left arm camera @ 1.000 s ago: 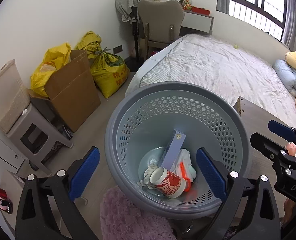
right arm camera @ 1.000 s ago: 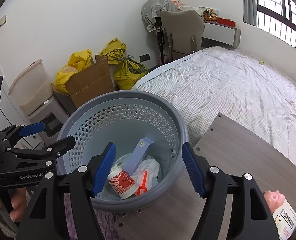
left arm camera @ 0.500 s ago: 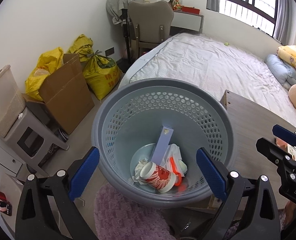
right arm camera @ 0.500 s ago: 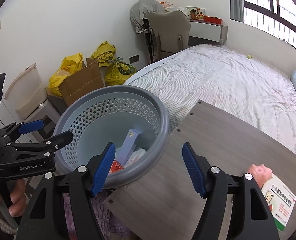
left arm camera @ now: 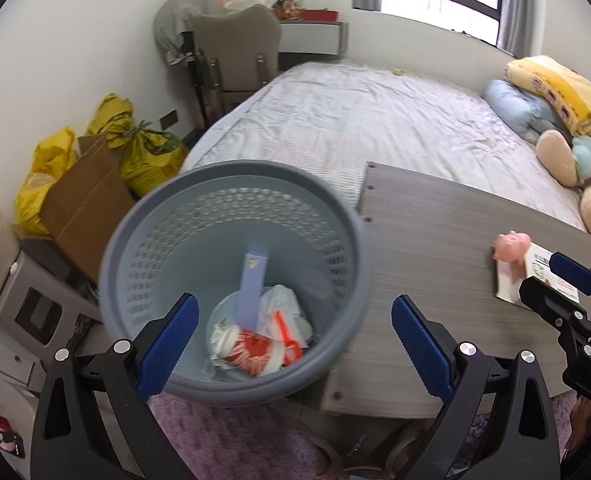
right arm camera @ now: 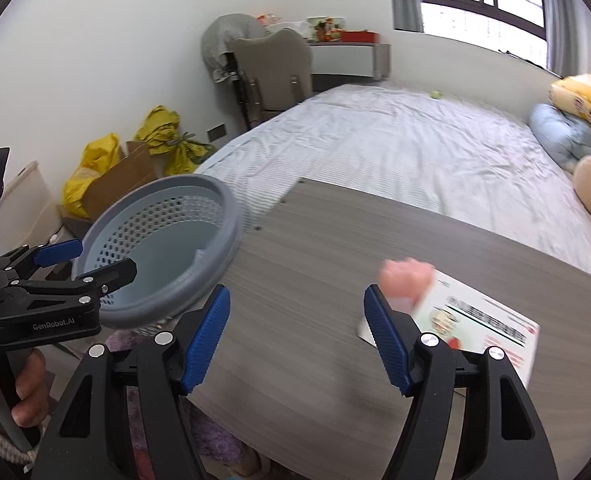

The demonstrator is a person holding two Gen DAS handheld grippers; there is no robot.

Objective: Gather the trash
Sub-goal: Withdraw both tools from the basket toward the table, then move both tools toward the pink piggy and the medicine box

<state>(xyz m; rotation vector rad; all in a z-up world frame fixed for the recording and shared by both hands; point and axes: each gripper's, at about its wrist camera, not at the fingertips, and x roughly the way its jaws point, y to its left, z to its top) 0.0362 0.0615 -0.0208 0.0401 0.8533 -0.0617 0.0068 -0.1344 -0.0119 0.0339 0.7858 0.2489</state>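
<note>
A grey perforated waste basket (left arm camera: 231, 184) stands off the table's left end; it also shows in the right wrist view (right arm camera: 215, 196). Inside lie a red-and-white paper cup (left arm camera: 251, 354), a pale blue box (left arm camera: 253, 288), a white wrapper and an orange strip. My left gripper (left arm camera: 291, 344) is open and empty above the basket's near rim. My right gripper (right arm camera: 297, 338) is open and empty over the grey wooden table (right arm camera: 315, 248). A printed leaflet (right arm camera: 479, 320) with a pink pig figure (right arm camera: 405, 280) on it lies just right of its right finger.
A bed (left arm camera: 375, 128) lies behind the table, with pillows and plush toys (left arm camera: 555, 152) at its right. A chair (left arm camera: 235, 52), yellow bags (left arm camera: 143, 148) and a cardboard box (left arm camera: 87, 196) stand by the wall. A purple rug (left arm camera: 223, 440) lies below the basket.
Both grippers have swung to the right. The basket has slid left in both views, and the table, leaflet and pink pig have come into view. Both stay open.
</note>
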